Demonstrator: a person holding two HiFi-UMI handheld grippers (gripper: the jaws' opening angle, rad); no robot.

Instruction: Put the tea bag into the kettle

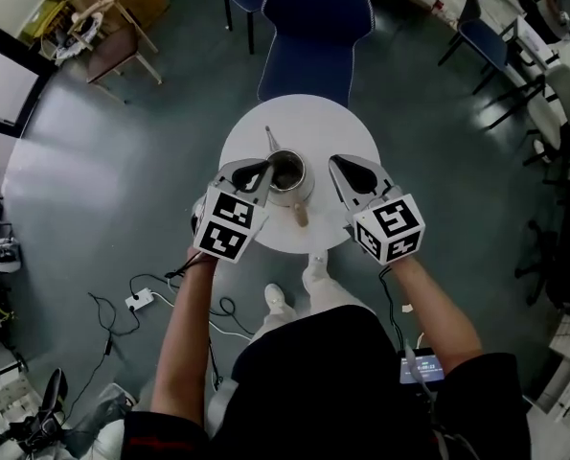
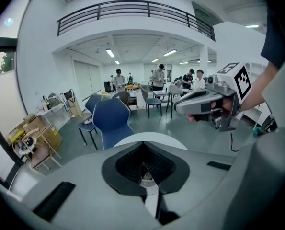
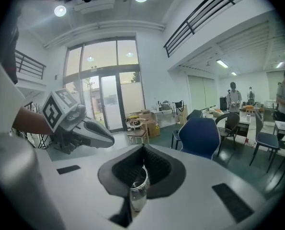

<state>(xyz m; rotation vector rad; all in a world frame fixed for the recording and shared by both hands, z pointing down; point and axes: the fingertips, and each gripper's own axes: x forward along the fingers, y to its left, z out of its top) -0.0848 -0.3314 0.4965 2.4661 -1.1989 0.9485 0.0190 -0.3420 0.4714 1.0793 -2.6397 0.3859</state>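
A small metal kettle (image 1: 286, 172) stands open-topped on the round white table (image 1: 304, 115), its spout to the far left and its wooden handle (image 1: 300, 215) toward me. My left gripper (image 1: 263, 169) hangs at the kettle's left rim with its jaws together and nothing visible between them. My right gripper (image 1: 339, 164) hovers just right of the kettle, jaws together as well. Under the closed jaws, the kettle's rim (image 2: 144, 178) shows in the left gripper view, and the kettle's rim (image 3: 138, 186) in the right gripper view. No tea bag shows in any view.
A blue chair (image 1: 313, 27) stands right behind the table. Cables and a power strip (image 1: 139, 301) lie on the floor at my left. More chairs and desks (image 1: 514, 46) fill the far right, and people stand in the background.
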